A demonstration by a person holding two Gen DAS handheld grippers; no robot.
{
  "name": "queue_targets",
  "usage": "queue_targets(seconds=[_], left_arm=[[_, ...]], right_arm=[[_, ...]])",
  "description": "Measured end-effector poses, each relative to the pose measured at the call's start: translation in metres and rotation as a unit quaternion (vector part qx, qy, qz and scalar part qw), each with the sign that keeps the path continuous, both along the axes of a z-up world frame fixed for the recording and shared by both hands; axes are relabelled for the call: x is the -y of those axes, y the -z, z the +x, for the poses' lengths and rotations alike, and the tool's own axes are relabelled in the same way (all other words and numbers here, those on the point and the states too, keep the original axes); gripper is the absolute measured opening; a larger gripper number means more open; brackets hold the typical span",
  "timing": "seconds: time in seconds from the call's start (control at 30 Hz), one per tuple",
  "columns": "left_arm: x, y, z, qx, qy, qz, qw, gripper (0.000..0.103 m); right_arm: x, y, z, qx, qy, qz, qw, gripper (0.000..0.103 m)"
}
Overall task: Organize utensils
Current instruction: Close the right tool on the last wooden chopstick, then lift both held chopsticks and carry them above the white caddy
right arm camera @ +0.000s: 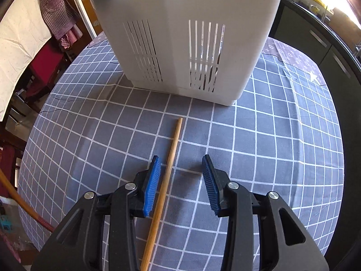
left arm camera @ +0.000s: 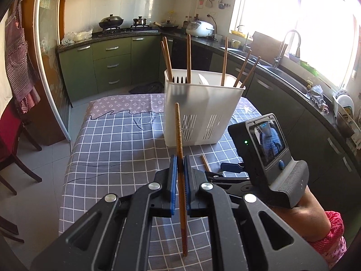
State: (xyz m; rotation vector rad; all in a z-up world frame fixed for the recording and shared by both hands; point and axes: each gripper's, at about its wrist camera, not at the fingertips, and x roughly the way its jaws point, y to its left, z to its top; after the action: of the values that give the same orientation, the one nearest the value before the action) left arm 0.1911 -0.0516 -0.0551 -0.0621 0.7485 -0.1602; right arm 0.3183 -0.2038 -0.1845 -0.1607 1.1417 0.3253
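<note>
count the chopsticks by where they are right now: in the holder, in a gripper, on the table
In the white holder: 6 chopsticks
Held in the left gripper: 1 chopstick
Lying on the tablecloth between the open right gripper fingers: 1 chopstick
Total: 8

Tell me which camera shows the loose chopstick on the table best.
The right wrist view: the chopstick lies on the checked tablecloth between the open right gripper fingers, nearly full length. The left wrist view shows only its tip beside the right gripper.

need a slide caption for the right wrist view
Open right tool straddles a chopstick lying on the checked cloth before the white holder.
</note>
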Motion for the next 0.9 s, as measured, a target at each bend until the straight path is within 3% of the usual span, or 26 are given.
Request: queue_targets(seconds=[0.13, 0.3, 0.37, 0.63, 0.9], left_arm=[[0.001, -0.001, -0.002, 0.002, 0.006, -0.001, 1.0000, 0.006], [0.001, -0.001, -0.005, 0.004, 0.013, -0.002, 0.9999, 0.006], [0.001, -0.001, -0.005, 0.004, 0.014, 0.000, 0.9999, 0.006], [-0.007, 0.011, 0.012, -0.032, 0.001, 0.002, 0.9995, 0.006], [-0.012, 0.061, 0.061, -0.138, -0.012, 0.038, 0.9896, 0.008]], right_arm=[[-0.007, 0.000, 0.000, 0.006, 0.000, -0.011, 1.000, 0.038], [-0.016, -0.001, -0.003, 0.006, -0.008, -0.008, 1.000, 0.022], [-0.020, -0.001, -0.005, 0.004, -0.010, -0.004, 1.000, 0.008], [-0.015, 0.002, -0.003, 0.003, -0.005, 0.013, 1.000, 0.006], [0.037, -0.034, -0.023, 0.041, 0.018, 0.075, 0.996, 0.006]])
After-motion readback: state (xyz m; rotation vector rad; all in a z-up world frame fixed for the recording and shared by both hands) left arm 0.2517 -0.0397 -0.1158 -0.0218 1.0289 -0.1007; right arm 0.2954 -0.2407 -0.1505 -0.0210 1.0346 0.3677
